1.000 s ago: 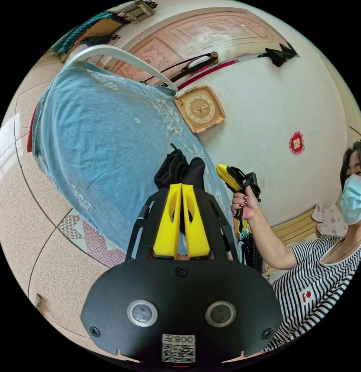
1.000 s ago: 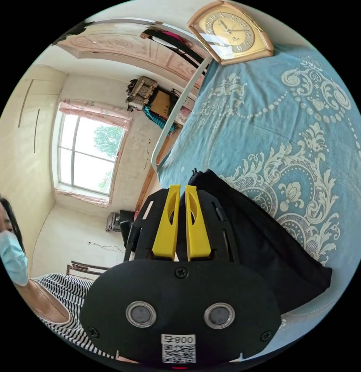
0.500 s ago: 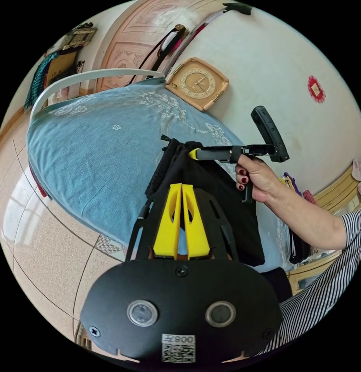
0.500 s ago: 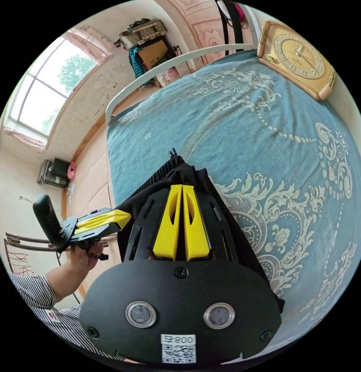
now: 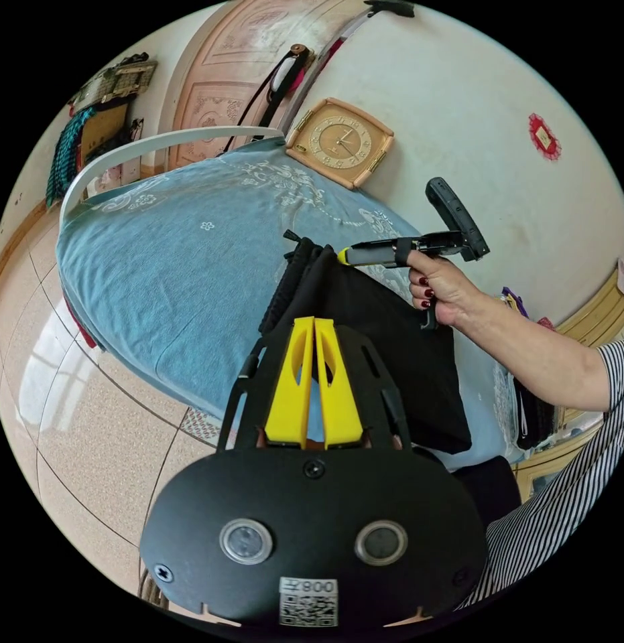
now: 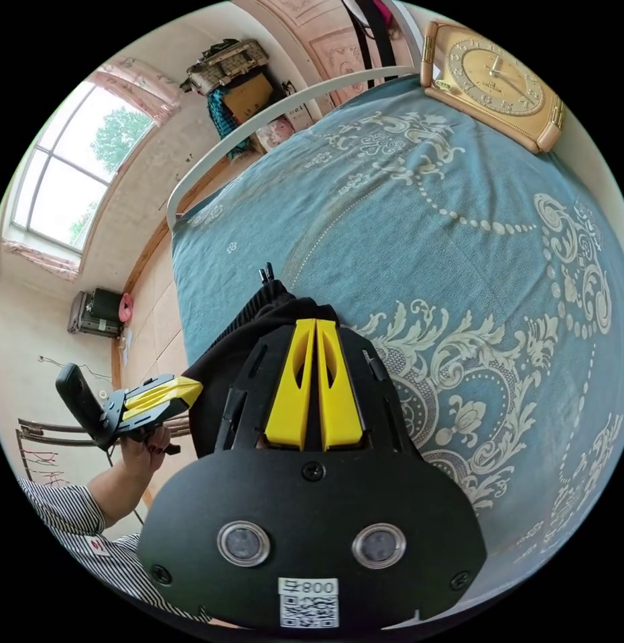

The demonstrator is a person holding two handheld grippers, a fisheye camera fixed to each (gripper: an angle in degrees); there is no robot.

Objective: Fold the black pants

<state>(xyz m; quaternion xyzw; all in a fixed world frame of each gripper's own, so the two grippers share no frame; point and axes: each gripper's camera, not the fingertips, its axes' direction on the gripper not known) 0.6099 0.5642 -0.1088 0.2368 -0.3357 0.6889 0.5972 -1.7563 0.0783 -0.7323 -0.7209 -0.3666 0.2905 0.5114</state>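
The black pants (image 5: 385, 335) hang as a folded panel over the near edge of the bed, their ribbed waistband (image 5: 285, 288) on the far side. My left gripper (image 5: 315, 321) is shut, with black cloth pinched between its yellow jaws. A hand holds my right gripper (image 5: 343, 254) at the pants' upper corner. In the right gripper view, my right gripper (image 6: 315, 323) is shut on the pants (image 6: 258, 321). There my left gripper (image 6: 194, 385) grips the pants' other corner, out over the floor.
The bed has a blue patterned cover (image 6: 459, 221) and a white rail (image 5: 157, 142) at its far end. A clock (image 5: 340, 142) leans on the wall by the bed. Tiled floor (image 5: 77, 429) runs beside it. The person's striped sleeve (image 5: 559, 509) is at the right.
The bunched pants have been drawn out flat between the two grippers and brought lower over the bed. Both cameras have swung, and the grippers now sit further apart.
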